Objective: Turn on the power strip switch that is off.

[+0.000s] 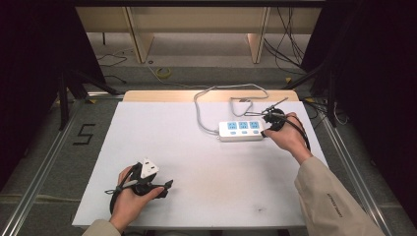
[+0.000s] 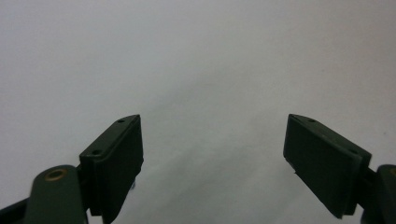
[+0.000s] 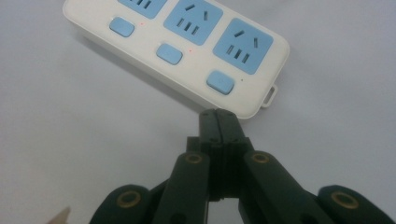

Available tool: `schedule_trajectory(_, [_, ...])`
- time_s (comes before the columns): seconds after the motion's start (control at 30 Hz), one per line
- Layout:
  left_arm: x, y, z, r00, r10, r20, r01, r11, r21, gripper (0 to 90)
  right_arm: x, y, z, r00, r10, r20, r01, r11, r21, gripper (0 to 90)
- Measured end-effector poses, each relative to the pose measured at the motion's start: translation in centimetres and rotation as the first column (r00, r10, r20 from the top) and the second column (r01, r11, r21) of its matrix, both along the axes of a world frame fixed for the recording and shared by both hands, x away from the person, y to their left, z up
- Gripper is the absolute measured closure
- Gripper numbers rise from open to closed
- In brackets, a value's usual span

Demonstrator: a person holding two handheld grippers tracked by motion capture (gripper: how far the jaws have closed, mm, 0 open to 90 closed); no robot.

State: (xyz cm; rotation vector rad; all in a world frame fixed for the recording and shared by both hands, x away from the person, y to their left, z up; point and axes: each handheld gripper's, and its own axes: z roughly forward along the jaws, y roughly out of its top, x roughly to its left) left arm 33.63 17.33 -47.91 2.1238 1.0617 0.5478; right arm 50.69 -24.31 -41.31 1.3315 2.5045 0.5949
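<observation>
A white power strip (image 1: 241,131) with three blue sockets and three blue switches lies at the table's back right; its grey cord (image 1: 204,105) loops toward the far edge. My right gripper (image 1: 268,129) sits at the strip's right end. In the right gripper view its jaws are pressed together, empty, with the tips (image 3: 218,122) just short of the power strip (image 3: 187,51), close to the switch nearest them (image 3: 220,82). My left gripper (image 1: 164,188) rests near the table's front left. In the left gripper view my left gripper (image 2: 212,154) stands wide open over bare table.
The white table top (image 1: 206,177) has free room across its middle and front. A wooden strip (image 1: 157,95) runs along the far edge. Beyond it are cables on the floor (image 1: 164,72) and wooden furniture legs (image 1: 140,39). Metal rails (image 1: 44,162) flank the table.
</observation>
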Motion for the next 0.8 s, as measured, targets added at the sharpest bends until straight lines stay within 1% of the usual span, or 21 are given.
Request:
schedule_trajectory(0.17, [0.0, 0.0, 0.0, 1.0000, 0.001, 0.002, -0.001, 1.0000, -0.005, 19.8, 0.4, 0.1, 0.1, 1.0000, -0.002, -0.001, 0.002, 1.0000, -0.002, 90.0])
schedule_trajectory(0.43, [0.0, 0.0, 0.0, 1.0000, -0.001, 0.002, 0.001, 1.0000, 0.000, 19.8, 0.8, 0.3, 0.1, 1.0000, -0.008, 0.002, 0.008, 1.0000, 0.000, 90.0])
schedule_trajectory(0.8, [0.0, 0.0, 0.0, 1.0000, -0.002, 0.002, 0.002, 1.0000, 0.000, 19.9, 1.3, 0.6, -0.2, 0.9998, -0.016, -0.011, 0.016, 0.9999, -0.001, 90.0])
